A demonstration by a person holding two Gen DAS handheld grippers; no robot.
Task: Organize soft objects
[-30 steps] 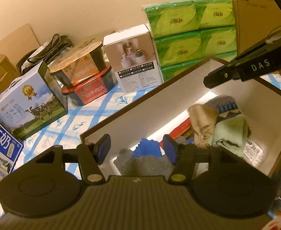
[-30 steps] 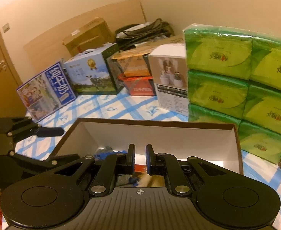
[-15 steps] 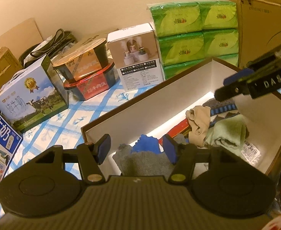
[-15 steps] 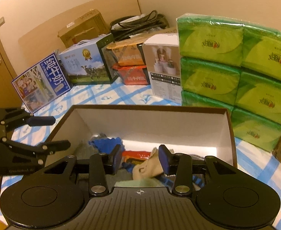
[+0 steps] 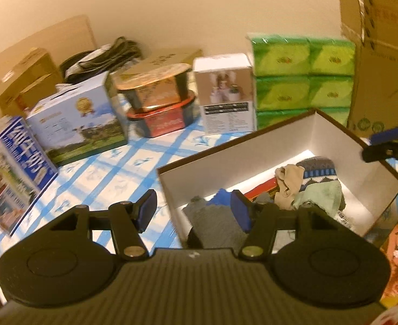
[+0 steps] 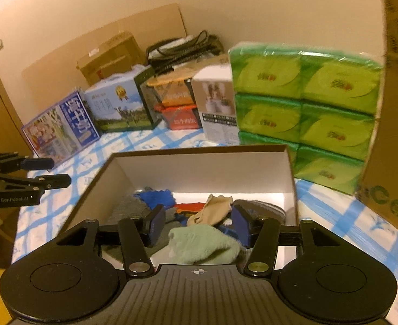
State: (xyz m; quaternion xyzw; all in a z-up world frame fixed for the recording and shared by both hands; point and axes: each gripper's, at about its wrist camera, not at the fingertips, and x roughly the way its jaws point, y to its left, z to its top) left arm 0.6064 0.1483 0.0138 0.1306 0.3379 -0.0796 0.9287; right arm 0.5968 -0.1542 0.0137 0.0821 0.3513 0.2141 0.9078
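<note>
Left wrist view: left gripper (image 5: 193,210) jaws wide, empty, above near corner of box (image 5: 253,142); socks (image 5: 307,187) piled inside.
Right wrist view: right gripper (image 6: 197,224) jaws just opening, nothing gripped, over same socks (image 6: 207,243).

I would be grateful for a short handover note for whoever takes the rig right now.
Left gripper: open, empty, at the box's near corner.
Right gripper: jaws have just been opening, nothing between the pads, above the box.
In the open box: grey cloth, blue cloth, beige sock, mint towel, patterned knit piece.
Done: soft items are in the box.
Left: none visible outside.
</note>
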